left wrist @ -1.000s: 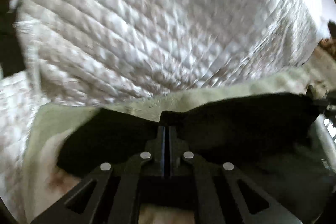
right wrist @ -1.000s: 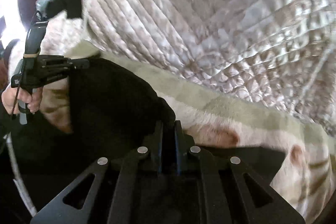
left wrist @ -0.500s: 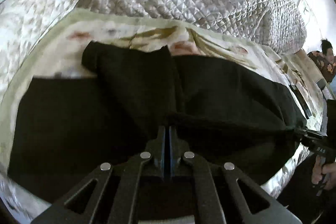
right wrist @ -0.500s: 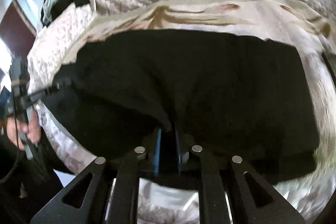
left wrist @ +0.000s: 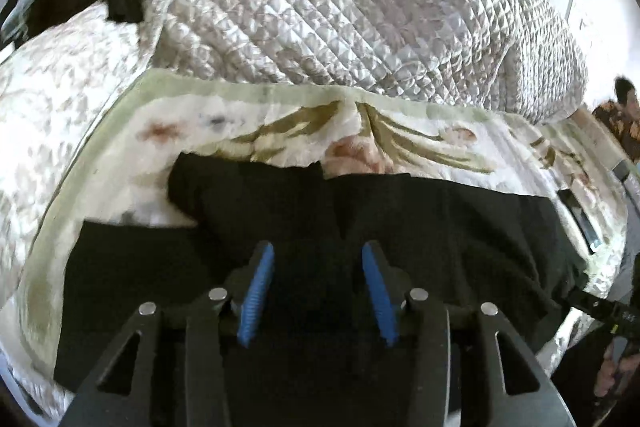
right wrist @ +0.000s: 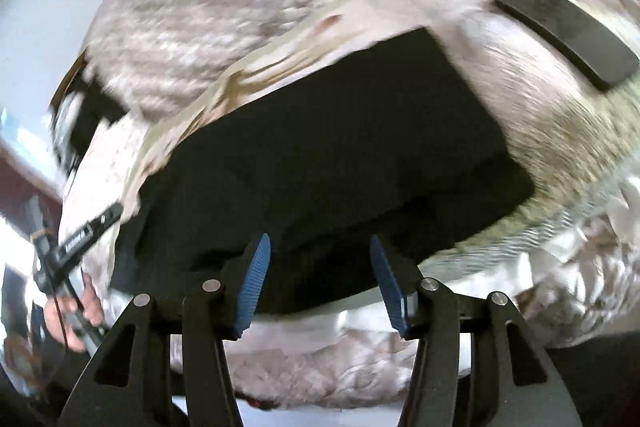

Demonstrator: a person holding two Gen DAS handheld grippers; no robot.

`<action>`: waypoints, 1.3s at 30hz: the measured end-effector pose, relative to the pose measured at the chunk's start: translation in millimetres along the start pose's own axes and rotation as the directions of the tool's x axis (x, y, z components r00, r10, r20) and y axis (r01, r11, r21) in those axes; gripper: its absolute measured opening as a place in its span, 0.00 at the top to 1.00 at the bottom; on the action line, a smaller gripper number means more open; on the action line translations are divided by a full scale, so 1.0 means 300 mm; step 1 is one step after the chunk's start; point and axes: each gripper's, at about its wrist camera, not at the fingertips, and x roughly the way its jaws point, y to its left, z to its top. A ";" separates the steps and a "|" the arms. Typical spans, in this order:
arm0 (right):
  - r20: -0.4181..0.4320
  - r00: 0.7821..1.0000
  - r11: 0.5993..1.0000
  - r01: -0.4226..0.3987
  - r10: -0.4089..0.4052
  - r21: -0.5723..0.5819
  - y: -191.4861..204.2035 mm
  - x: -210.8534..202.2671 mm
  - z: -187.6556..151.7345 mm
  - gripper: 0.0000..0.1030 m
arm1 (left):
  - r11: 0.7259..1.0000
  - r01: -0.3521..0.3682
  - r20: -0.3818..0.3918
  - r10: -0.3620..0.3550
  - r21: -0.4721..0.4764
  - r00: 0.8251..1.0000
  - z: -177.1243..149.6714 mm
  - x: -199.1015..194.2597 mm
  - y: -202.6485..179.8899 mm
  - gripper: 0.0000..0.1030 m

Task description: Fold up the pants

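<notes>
The black pants (left wrist: 420, 227) lie folded and flat on a floral blanket (left wrist: 240, 123) on the bed. My left gripper (left wrist: 317, 251) hovers over their near part. Its jaws are opening, the blue pads (left wrist: 260, 287) stand apart, and they press on nothing. In the right wrist view the pants (right wrist: 340, 147) form a dark block, and my right gripper (right wrist: 319, 241) is at their near edge. Its jaws are opening too, and the cloth lies loose beyond its fingertips. The left gripper (right wrist: 88, 231) shows at the pants' left end, held by a hand (right wrist: 68, 315).
A heaped silver quilted bedspread (left wrist: 340, 7) rises behind the blanket. A dark flat slab (right wrist: 568, 31) lies on the blanket past the pants' right end. The bed's near edge (right wrist: 320, 379) drops off just below the grippers. A seated person (left wrist: 620, 115) is far right.
Both grippers were shut on the black cloth and carried it over toward the near side of the bed. Both jaws have now spread apart and let the cloth go; the pants lie folded.
</notes>
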 end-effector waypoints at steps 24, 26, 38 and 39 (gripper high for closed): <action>0.170 0.982 0.988 0.058 -0.082 0.143 -0.103 0.037 0.120 0.86 | 0.983 -0.185 0.033 0.185 -0.006 0.982 0.078 0.149 0.019 0.96; 0.180 0.981 0.989 0.048 -0.073 0.141 -0.103 0.029 0.117 0.88 | 0.973 -0.209 0.092 0.218 -0.097 0.972 0.053 0.042 0.097 0.96; 0.192 0.979 0.990 0.050 -0.075 0.131 -0.083 0.002 0.100 0.89 | 0.874 -0.178 0.034 0.217 -0.452 0.976 -0.283 -0.127 0.424 0.93; 0.187 0.980 0.990 0.048 -0.072 0.129 -0.084 0.003 0.101 0.89 | 0.869 -0.164 0.038 0.205 -0.467 0.978 -0.288 -0.123 0.428 0.93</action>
